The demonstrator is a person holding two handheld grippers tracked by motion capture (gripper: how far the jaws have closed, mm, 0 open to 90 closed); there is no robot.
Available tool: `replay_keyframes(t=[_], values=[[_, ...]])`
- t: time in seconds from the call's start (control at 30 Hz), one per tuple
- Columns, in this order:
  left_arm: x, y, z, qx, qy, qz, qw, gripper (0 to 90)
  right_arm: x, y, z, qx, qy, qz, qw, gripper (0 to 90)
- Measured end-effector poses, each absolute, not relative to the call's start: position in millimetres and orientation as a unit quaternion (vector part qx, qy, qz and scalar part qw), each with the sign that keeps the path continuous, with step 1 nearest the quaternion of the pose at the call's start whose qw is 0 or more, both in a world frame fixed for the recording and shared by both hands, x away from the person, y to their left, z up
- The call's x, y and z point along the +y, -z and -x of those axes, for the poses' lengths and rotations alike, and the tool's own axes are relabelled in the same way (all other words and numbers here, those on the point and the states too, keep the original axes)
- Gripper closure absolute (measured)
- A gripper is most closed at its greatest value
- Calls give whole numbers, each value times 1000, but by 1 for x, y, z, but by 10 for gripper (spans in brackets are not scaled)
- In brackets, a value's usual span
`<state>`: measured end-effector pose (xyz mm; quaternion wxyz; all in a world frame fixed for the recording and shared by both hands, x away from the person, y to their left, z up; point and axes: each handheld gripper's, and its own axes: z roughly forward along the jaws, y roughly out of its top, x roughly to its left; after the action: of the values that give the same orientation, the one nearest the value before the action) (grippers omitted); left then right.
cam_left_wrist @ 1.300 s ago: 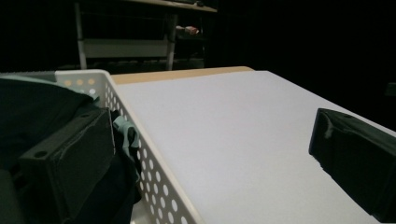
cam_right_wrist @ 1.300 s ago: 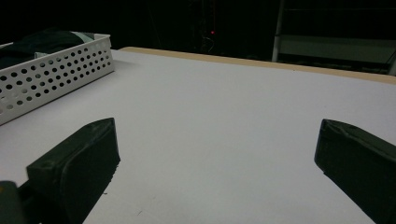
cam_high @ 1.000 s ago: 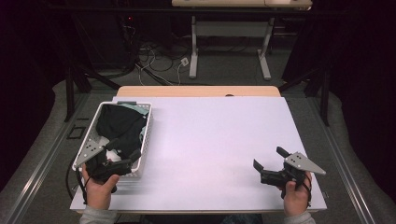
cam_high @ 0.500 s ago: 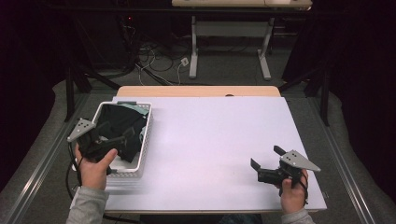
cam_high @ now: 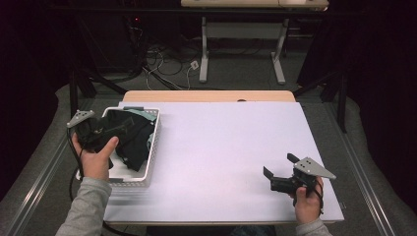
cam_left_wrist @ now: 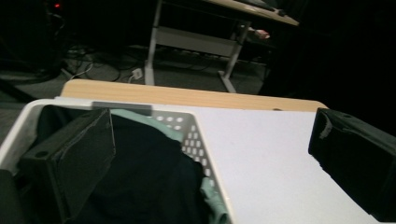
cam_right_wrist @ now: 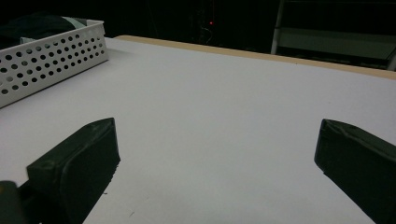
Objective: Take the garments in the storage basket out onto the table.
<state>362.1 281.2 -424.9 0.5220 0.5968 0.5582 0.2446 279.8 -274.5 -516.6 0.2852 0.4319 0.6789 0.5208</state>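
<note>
High view: left tool [cam_high: 96, 132], jaws spread, hovers over the basket [cam_high: 151, 147] of dark clothes [cam_high: 130, 140] at the surface's left edge. Right tool [cam_high: 281, 169], also spread, waits apart. A shallow bite could snag several layers, dragging the basket.

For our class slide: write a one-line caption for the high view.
Left gripper open over dark clothes in white perforated basket; right gripper open.
</note>
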Motion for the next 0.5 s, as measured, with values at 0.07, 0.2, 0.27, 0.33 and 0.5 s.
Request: replay_keyframes(t=[0.07, 0.2, 0.27, 0.33, 0.5], values=[[284, 427, -364, 566, -242, -593, 520, 4, -275, 517, -280, 681, -520, -431, 285, 0], [293, 436, -372, 588, -228, -587, 508, 4, -273, 517, -280, 684, -518, -428, 284, 0], [297, 440, -375, 597, -220, -587, 500, 4, -272, 518, -281, 685, -519, -427, 281, 0], [300, 444, -378, 604, -222, -585, 493, 4, -271, 519, -281, 684, -518, -431, 279, 0], [306, 452, -381, 622, -206, -586, 477, 4, -271, 520, -281, 688, -516, -429, 277, 0]])
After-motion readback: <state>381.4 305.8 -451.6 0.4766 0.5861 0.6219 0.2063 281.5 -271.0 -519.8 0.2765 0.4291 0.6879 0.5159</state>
